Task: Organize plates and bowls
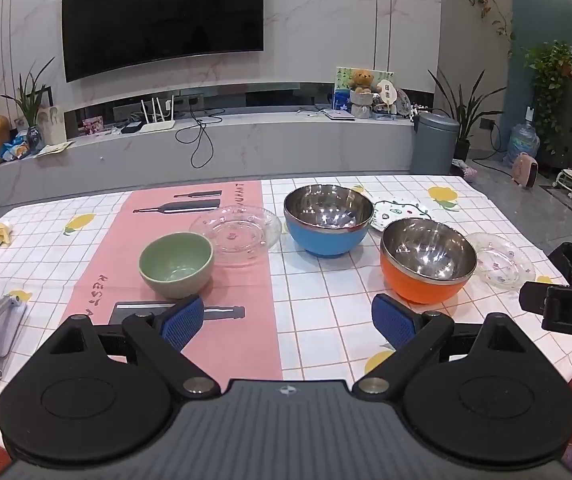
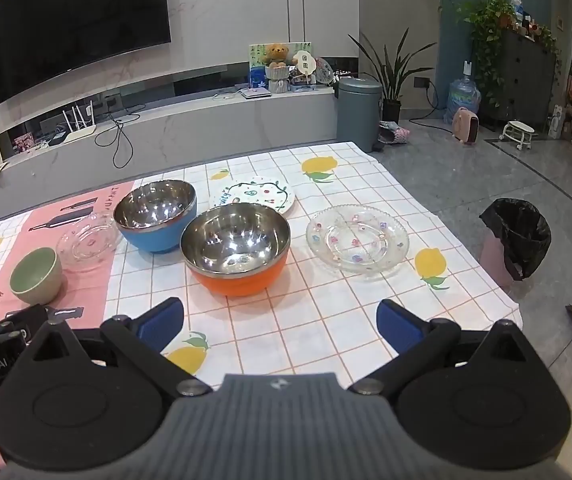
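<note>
Steel-lined and slick, the orange bowl sat near the middle of the tabletop and served as the anchor for everything else. Just behind it to the left stood the blue bowl, also steel inside; directly behind it lay the painted white plate. To its right, a little apart, was a clear glass plate with coloured flowers. Far to its left sat the small green bowl, with a second clear glass plate just behind that one.

Both grippers hovered over the near edge, nothing between their pads: the left gripper spread wide toward the gap between the green and orange bowls, the right gripper equally wide in front of the orange bowl.

Nothing had been stacked yet. The likely trouble lay in the materials. The glass plates lay flat and thin-rimmed, so a pad could skid off the edge or tip a plate against the cloth. The rounded bowls could squirt out of a pinch on their curved walls. The orange and blue bowls stood nearly touching, so reaching for one risked knocking the other into the painted plate.
</note>
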The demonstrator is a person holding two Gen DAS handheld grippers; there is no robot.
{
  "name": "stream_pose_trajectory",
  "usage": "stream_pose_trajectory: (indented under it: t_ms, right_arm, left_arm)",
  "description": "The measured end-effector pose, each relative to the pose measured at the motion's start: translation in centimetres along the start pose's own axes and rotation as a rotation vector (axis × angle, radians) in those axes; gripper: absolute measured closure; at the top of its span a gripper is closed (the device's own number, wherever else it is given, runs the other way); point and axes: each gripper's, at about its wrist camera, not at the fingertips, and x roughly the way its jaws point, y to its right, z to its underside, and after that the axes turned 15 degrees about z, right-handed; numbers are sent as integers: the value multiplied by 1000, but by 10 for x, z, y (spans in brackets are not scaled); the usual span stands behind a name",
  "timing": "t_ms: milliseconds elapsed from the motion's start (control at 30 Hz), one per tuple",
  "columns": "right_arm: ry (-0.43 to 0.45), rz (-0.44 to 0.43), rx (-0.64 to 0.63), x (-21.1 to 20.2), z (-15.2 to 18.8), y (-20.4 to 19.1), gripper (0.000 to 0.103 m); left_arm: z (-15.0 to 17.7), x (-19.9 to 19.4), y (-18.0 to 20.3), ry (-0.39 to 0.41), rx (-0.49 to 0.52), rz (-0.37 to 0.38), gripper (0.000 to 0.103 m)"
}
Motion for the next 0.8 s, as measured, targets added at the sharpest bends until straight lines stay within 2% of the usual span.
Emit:
stream_pose_trajectory:
  t_ms: [800]
  right_arm:
    - [-3,-7,-1,-1,0,-2,3]
  left_arm:
    - [-2,-3,3,3,-4,8,0]
